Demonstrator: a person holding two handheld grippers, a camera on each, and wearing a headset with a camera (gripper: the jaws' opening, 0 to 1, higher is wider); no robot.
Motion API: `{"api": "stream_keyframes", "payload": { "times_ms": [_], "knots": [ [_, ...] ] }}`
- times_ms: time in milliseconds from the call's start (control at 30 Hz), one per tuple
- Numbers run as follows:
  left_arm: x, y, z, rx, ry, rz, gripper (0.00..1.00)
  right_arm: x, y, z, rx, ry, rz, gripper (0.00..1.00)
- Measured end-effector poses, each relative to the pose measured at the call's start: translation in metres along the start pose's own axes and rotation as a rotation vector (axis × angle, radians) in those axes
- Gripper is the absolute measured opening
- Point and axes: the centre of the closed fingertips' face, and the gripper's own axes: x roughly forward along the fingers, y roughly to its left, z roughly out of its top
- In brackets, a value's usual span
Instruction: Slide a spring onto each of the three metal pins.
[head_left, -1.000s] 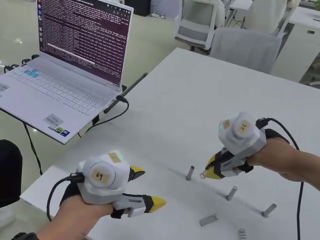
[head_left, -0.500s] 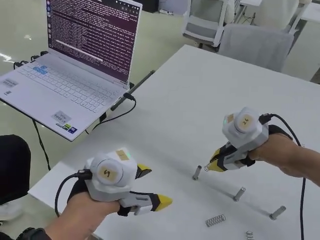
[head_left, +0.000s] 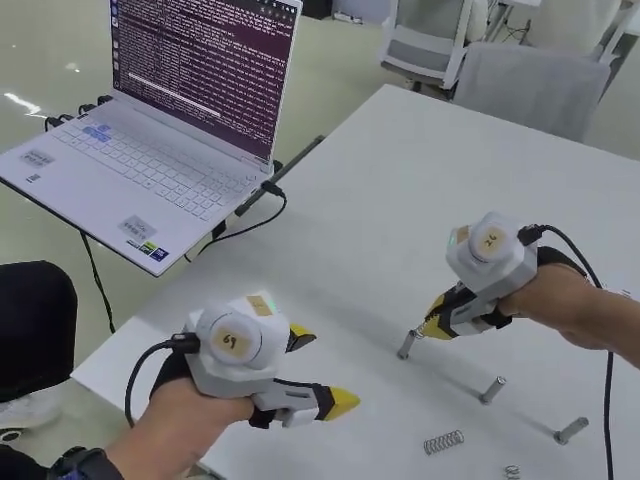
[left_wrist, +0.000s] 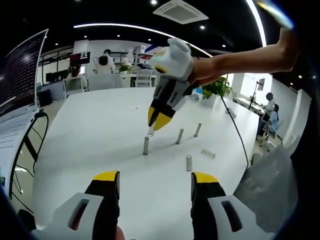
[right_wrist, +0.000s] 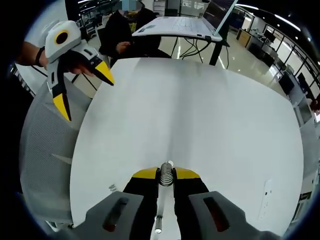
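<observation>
Three short metal pins stand in a row on the white table: the nearest pin (head_left: 406, 345), a middle pin (head_left: 491, 389) and a far pin (head_left: 570, 431). My right gripper (head_left: 432, 328) is shut on a small spring (right_wrist: 166, 175) and hovers just above and right of the nearest pin (left_wrist: 146, 145); the spring (left_wrist: 151, 130) hangs from its tips. My left gripper (head_left: 322, 370) stands open and holds nothing, at the table's near-left edge, well apart from the pins. Two loose springs (head_left: 443, 441) (head_left: 512, 470) lie on the table beside the pins.
An open laptop (head_left: 190, 110) sits on a stand left of the table, with a black cable (head_left: 250, 215) trailing to the table edge. Grey chairs (head_left: 530, 80) stand beyond the far edge. The table top (head_left: 400, 200) is bare beyond the pins.
The head camera has shifted. My right gripper with the spring has moved a little closer to the nearest pin and slightly higher. The left gripper stays open in much the same place.
</observation>
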Motion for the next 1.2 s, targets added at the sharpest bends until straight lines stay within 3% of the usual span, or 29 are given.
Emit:
{"api": "stream_keyframes", "payload": {
  "times_ms": [1200],
  "knots": [
    [-0.003, 0.003, -0.001, -0.001, 0.011, -0.008, 0.63, 0.025, -0.003, 0.000, -0.047, 0.068, 0.040, 0.08]
  ]
}}
